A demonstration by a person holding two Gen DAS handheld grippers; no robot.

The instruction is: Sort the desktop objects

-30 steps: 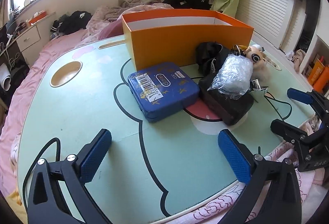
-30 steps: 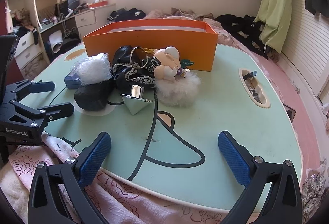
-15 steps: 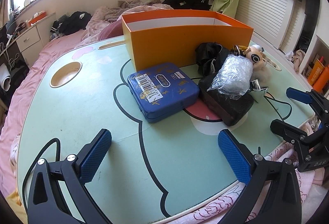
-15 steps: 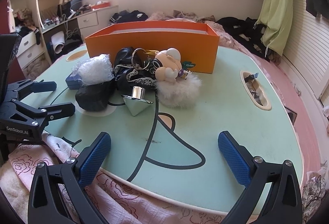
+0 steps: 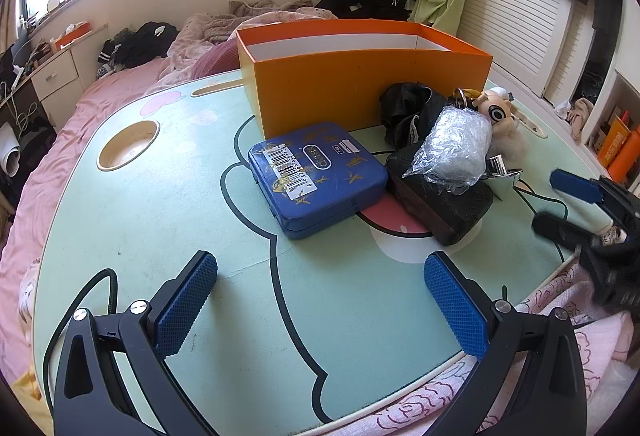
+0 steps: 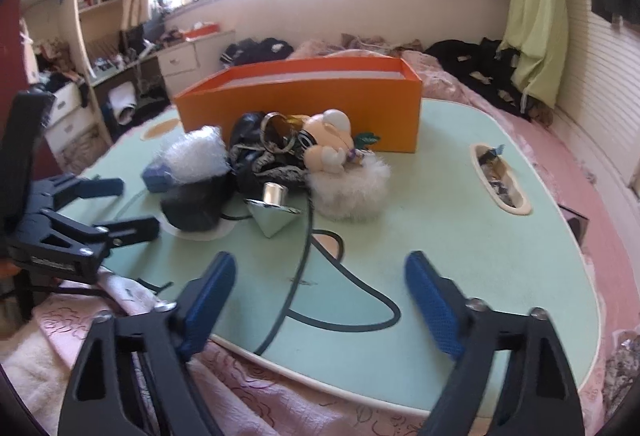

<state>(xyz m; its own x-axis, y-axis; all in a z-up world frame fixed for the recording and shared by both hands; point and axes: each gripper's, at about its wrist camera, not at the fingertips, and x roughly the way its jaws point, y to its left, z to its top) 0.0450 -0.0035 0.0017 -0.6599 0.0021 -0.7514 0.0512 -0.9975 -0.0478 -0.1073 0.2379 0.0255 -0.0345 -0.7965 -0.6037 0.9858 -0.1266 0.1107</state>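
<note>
An open orange box (image 5: 360, 76) (image 6: 304, 108) stands at the back of a mint lap table (image 5: 168, 204) (image 6: 460, 228). In front of it lie a blue case (image 5: 316, 176), a black pouch (image 5: 440, 202) with a crumpled clear wrap (image 5: 454, 148) on top, a black strap bundle (image 6: 256, 156), a doll keychain with white fluff (image 6: 340, 164) and a silver cone (image 6: 272, 214). My left gripper (image 5: 320, 300) is open over the bare near table. My right gripper (image 6: 320, 296) hovers at the near edge, its jaws closing with nothing between them.
The table rests on a pink bed. A round cup hole (image 5: 128, 144) sits at its left, an oval slot with small items (image 6: 500, 180) at its right. A black cable (image 6: 296, 276) runs across the near table. Clothes and drawers lie beyond.
The right gripper's jaws have narrowed and its view has tilted a little. The left gripper and the objects have not moved.
</note>
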